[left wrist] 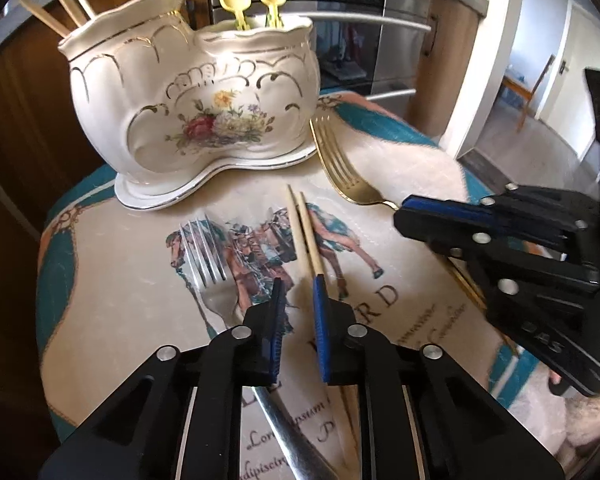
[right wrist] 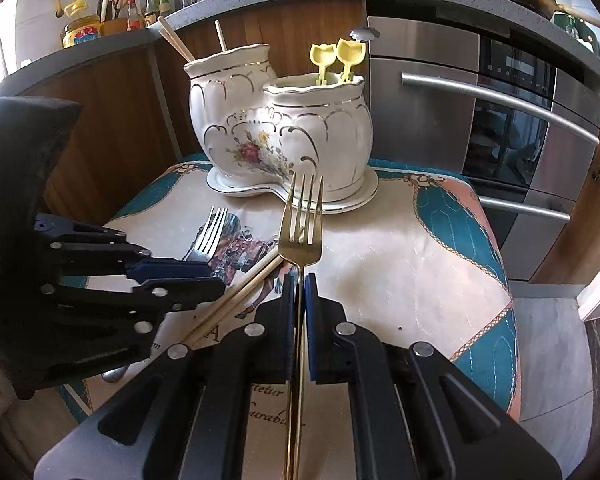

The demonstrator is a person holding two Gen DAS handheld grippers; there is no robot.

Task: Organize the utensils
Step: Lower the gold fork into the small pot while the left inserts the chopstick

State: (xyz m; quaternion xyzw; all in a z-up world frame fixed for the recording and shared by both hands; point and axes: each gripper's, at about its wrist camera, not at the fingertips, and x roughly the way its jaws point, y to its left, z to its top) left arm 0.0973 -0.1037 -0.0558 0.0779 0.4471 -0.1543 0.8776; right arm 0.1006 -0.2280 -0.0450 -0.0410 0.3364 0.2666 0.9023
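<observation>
A pick-up step is judged to be in hand: the slim gold metal fork [right wrist: 300,236] is clamped by its handle between the nearly closed jaws of the right hand-held gripper [right wrist: 299,280], tines toward the white floral two-pot ceramic holder [right wrist: 324,140]. Next, lifting and lowering into a pot seems called for. The left hand-held gripper [left wrist: 298,288] stands apart, empty, over the pale wooden chopsticks [left wrist: 302,224] and silver steel fork [left wrist: 204,256] lying on the printed-cloth surface [left wrist: 120,280].

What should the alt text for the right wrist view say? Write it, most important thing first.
The right gripper is closed on the handle of a gold fork, tines pointing at a white floral two-pot ceramic holder. To the left, the left gripper sits over a pair of wooden chopsticks beside a silver fork on a printed cloth.
</observation>
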